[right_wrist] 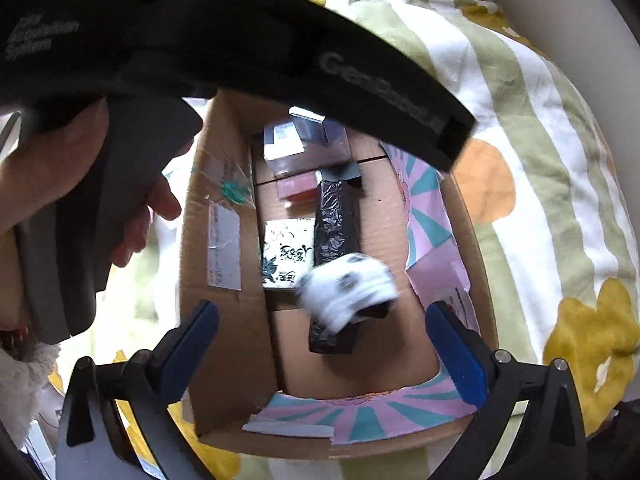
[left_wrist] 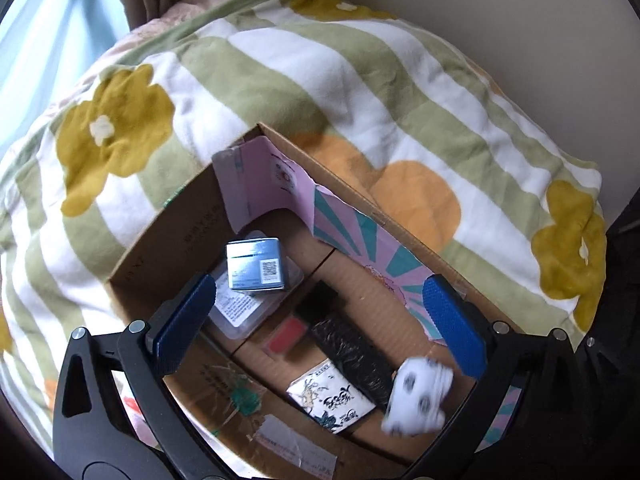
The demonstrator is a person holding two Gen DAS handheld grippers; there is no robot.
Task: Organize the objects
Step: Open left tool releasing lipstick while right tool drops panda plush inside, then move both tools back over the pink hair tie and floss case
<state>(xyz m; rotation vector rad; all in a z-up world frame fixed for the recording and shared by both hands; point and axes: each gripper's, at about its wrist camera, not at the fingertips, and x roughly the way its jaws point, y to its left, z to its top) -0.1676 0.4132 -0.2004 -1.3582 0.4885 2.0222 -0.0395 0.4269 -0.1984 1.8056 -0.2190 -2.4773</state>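
Left gripper [left_wrist: 320, 320]: jaws spread wide, holding nothing.
Right gripper [right_wrist: 322, 350]: wide open too, empty.
Spotted white bundle [right_wrist: 350, 288]: blurred, between and just ahead of right fingers, inside cardboard box [right_wrist: 224, 320], over black packet [right_wrist: 336, 224].

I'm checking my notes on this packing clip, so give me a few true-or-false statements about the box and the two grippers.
1. The cardboard box sits on a flowered blanket. True.
2. The left gripper is shut on the silver box. False: it is open, holding nothing.
3. The white spotted item is blurred, above the black package. True.
4. The right gripper is shut. False: it is open.
5. The box is empty. False: several items lie inside.
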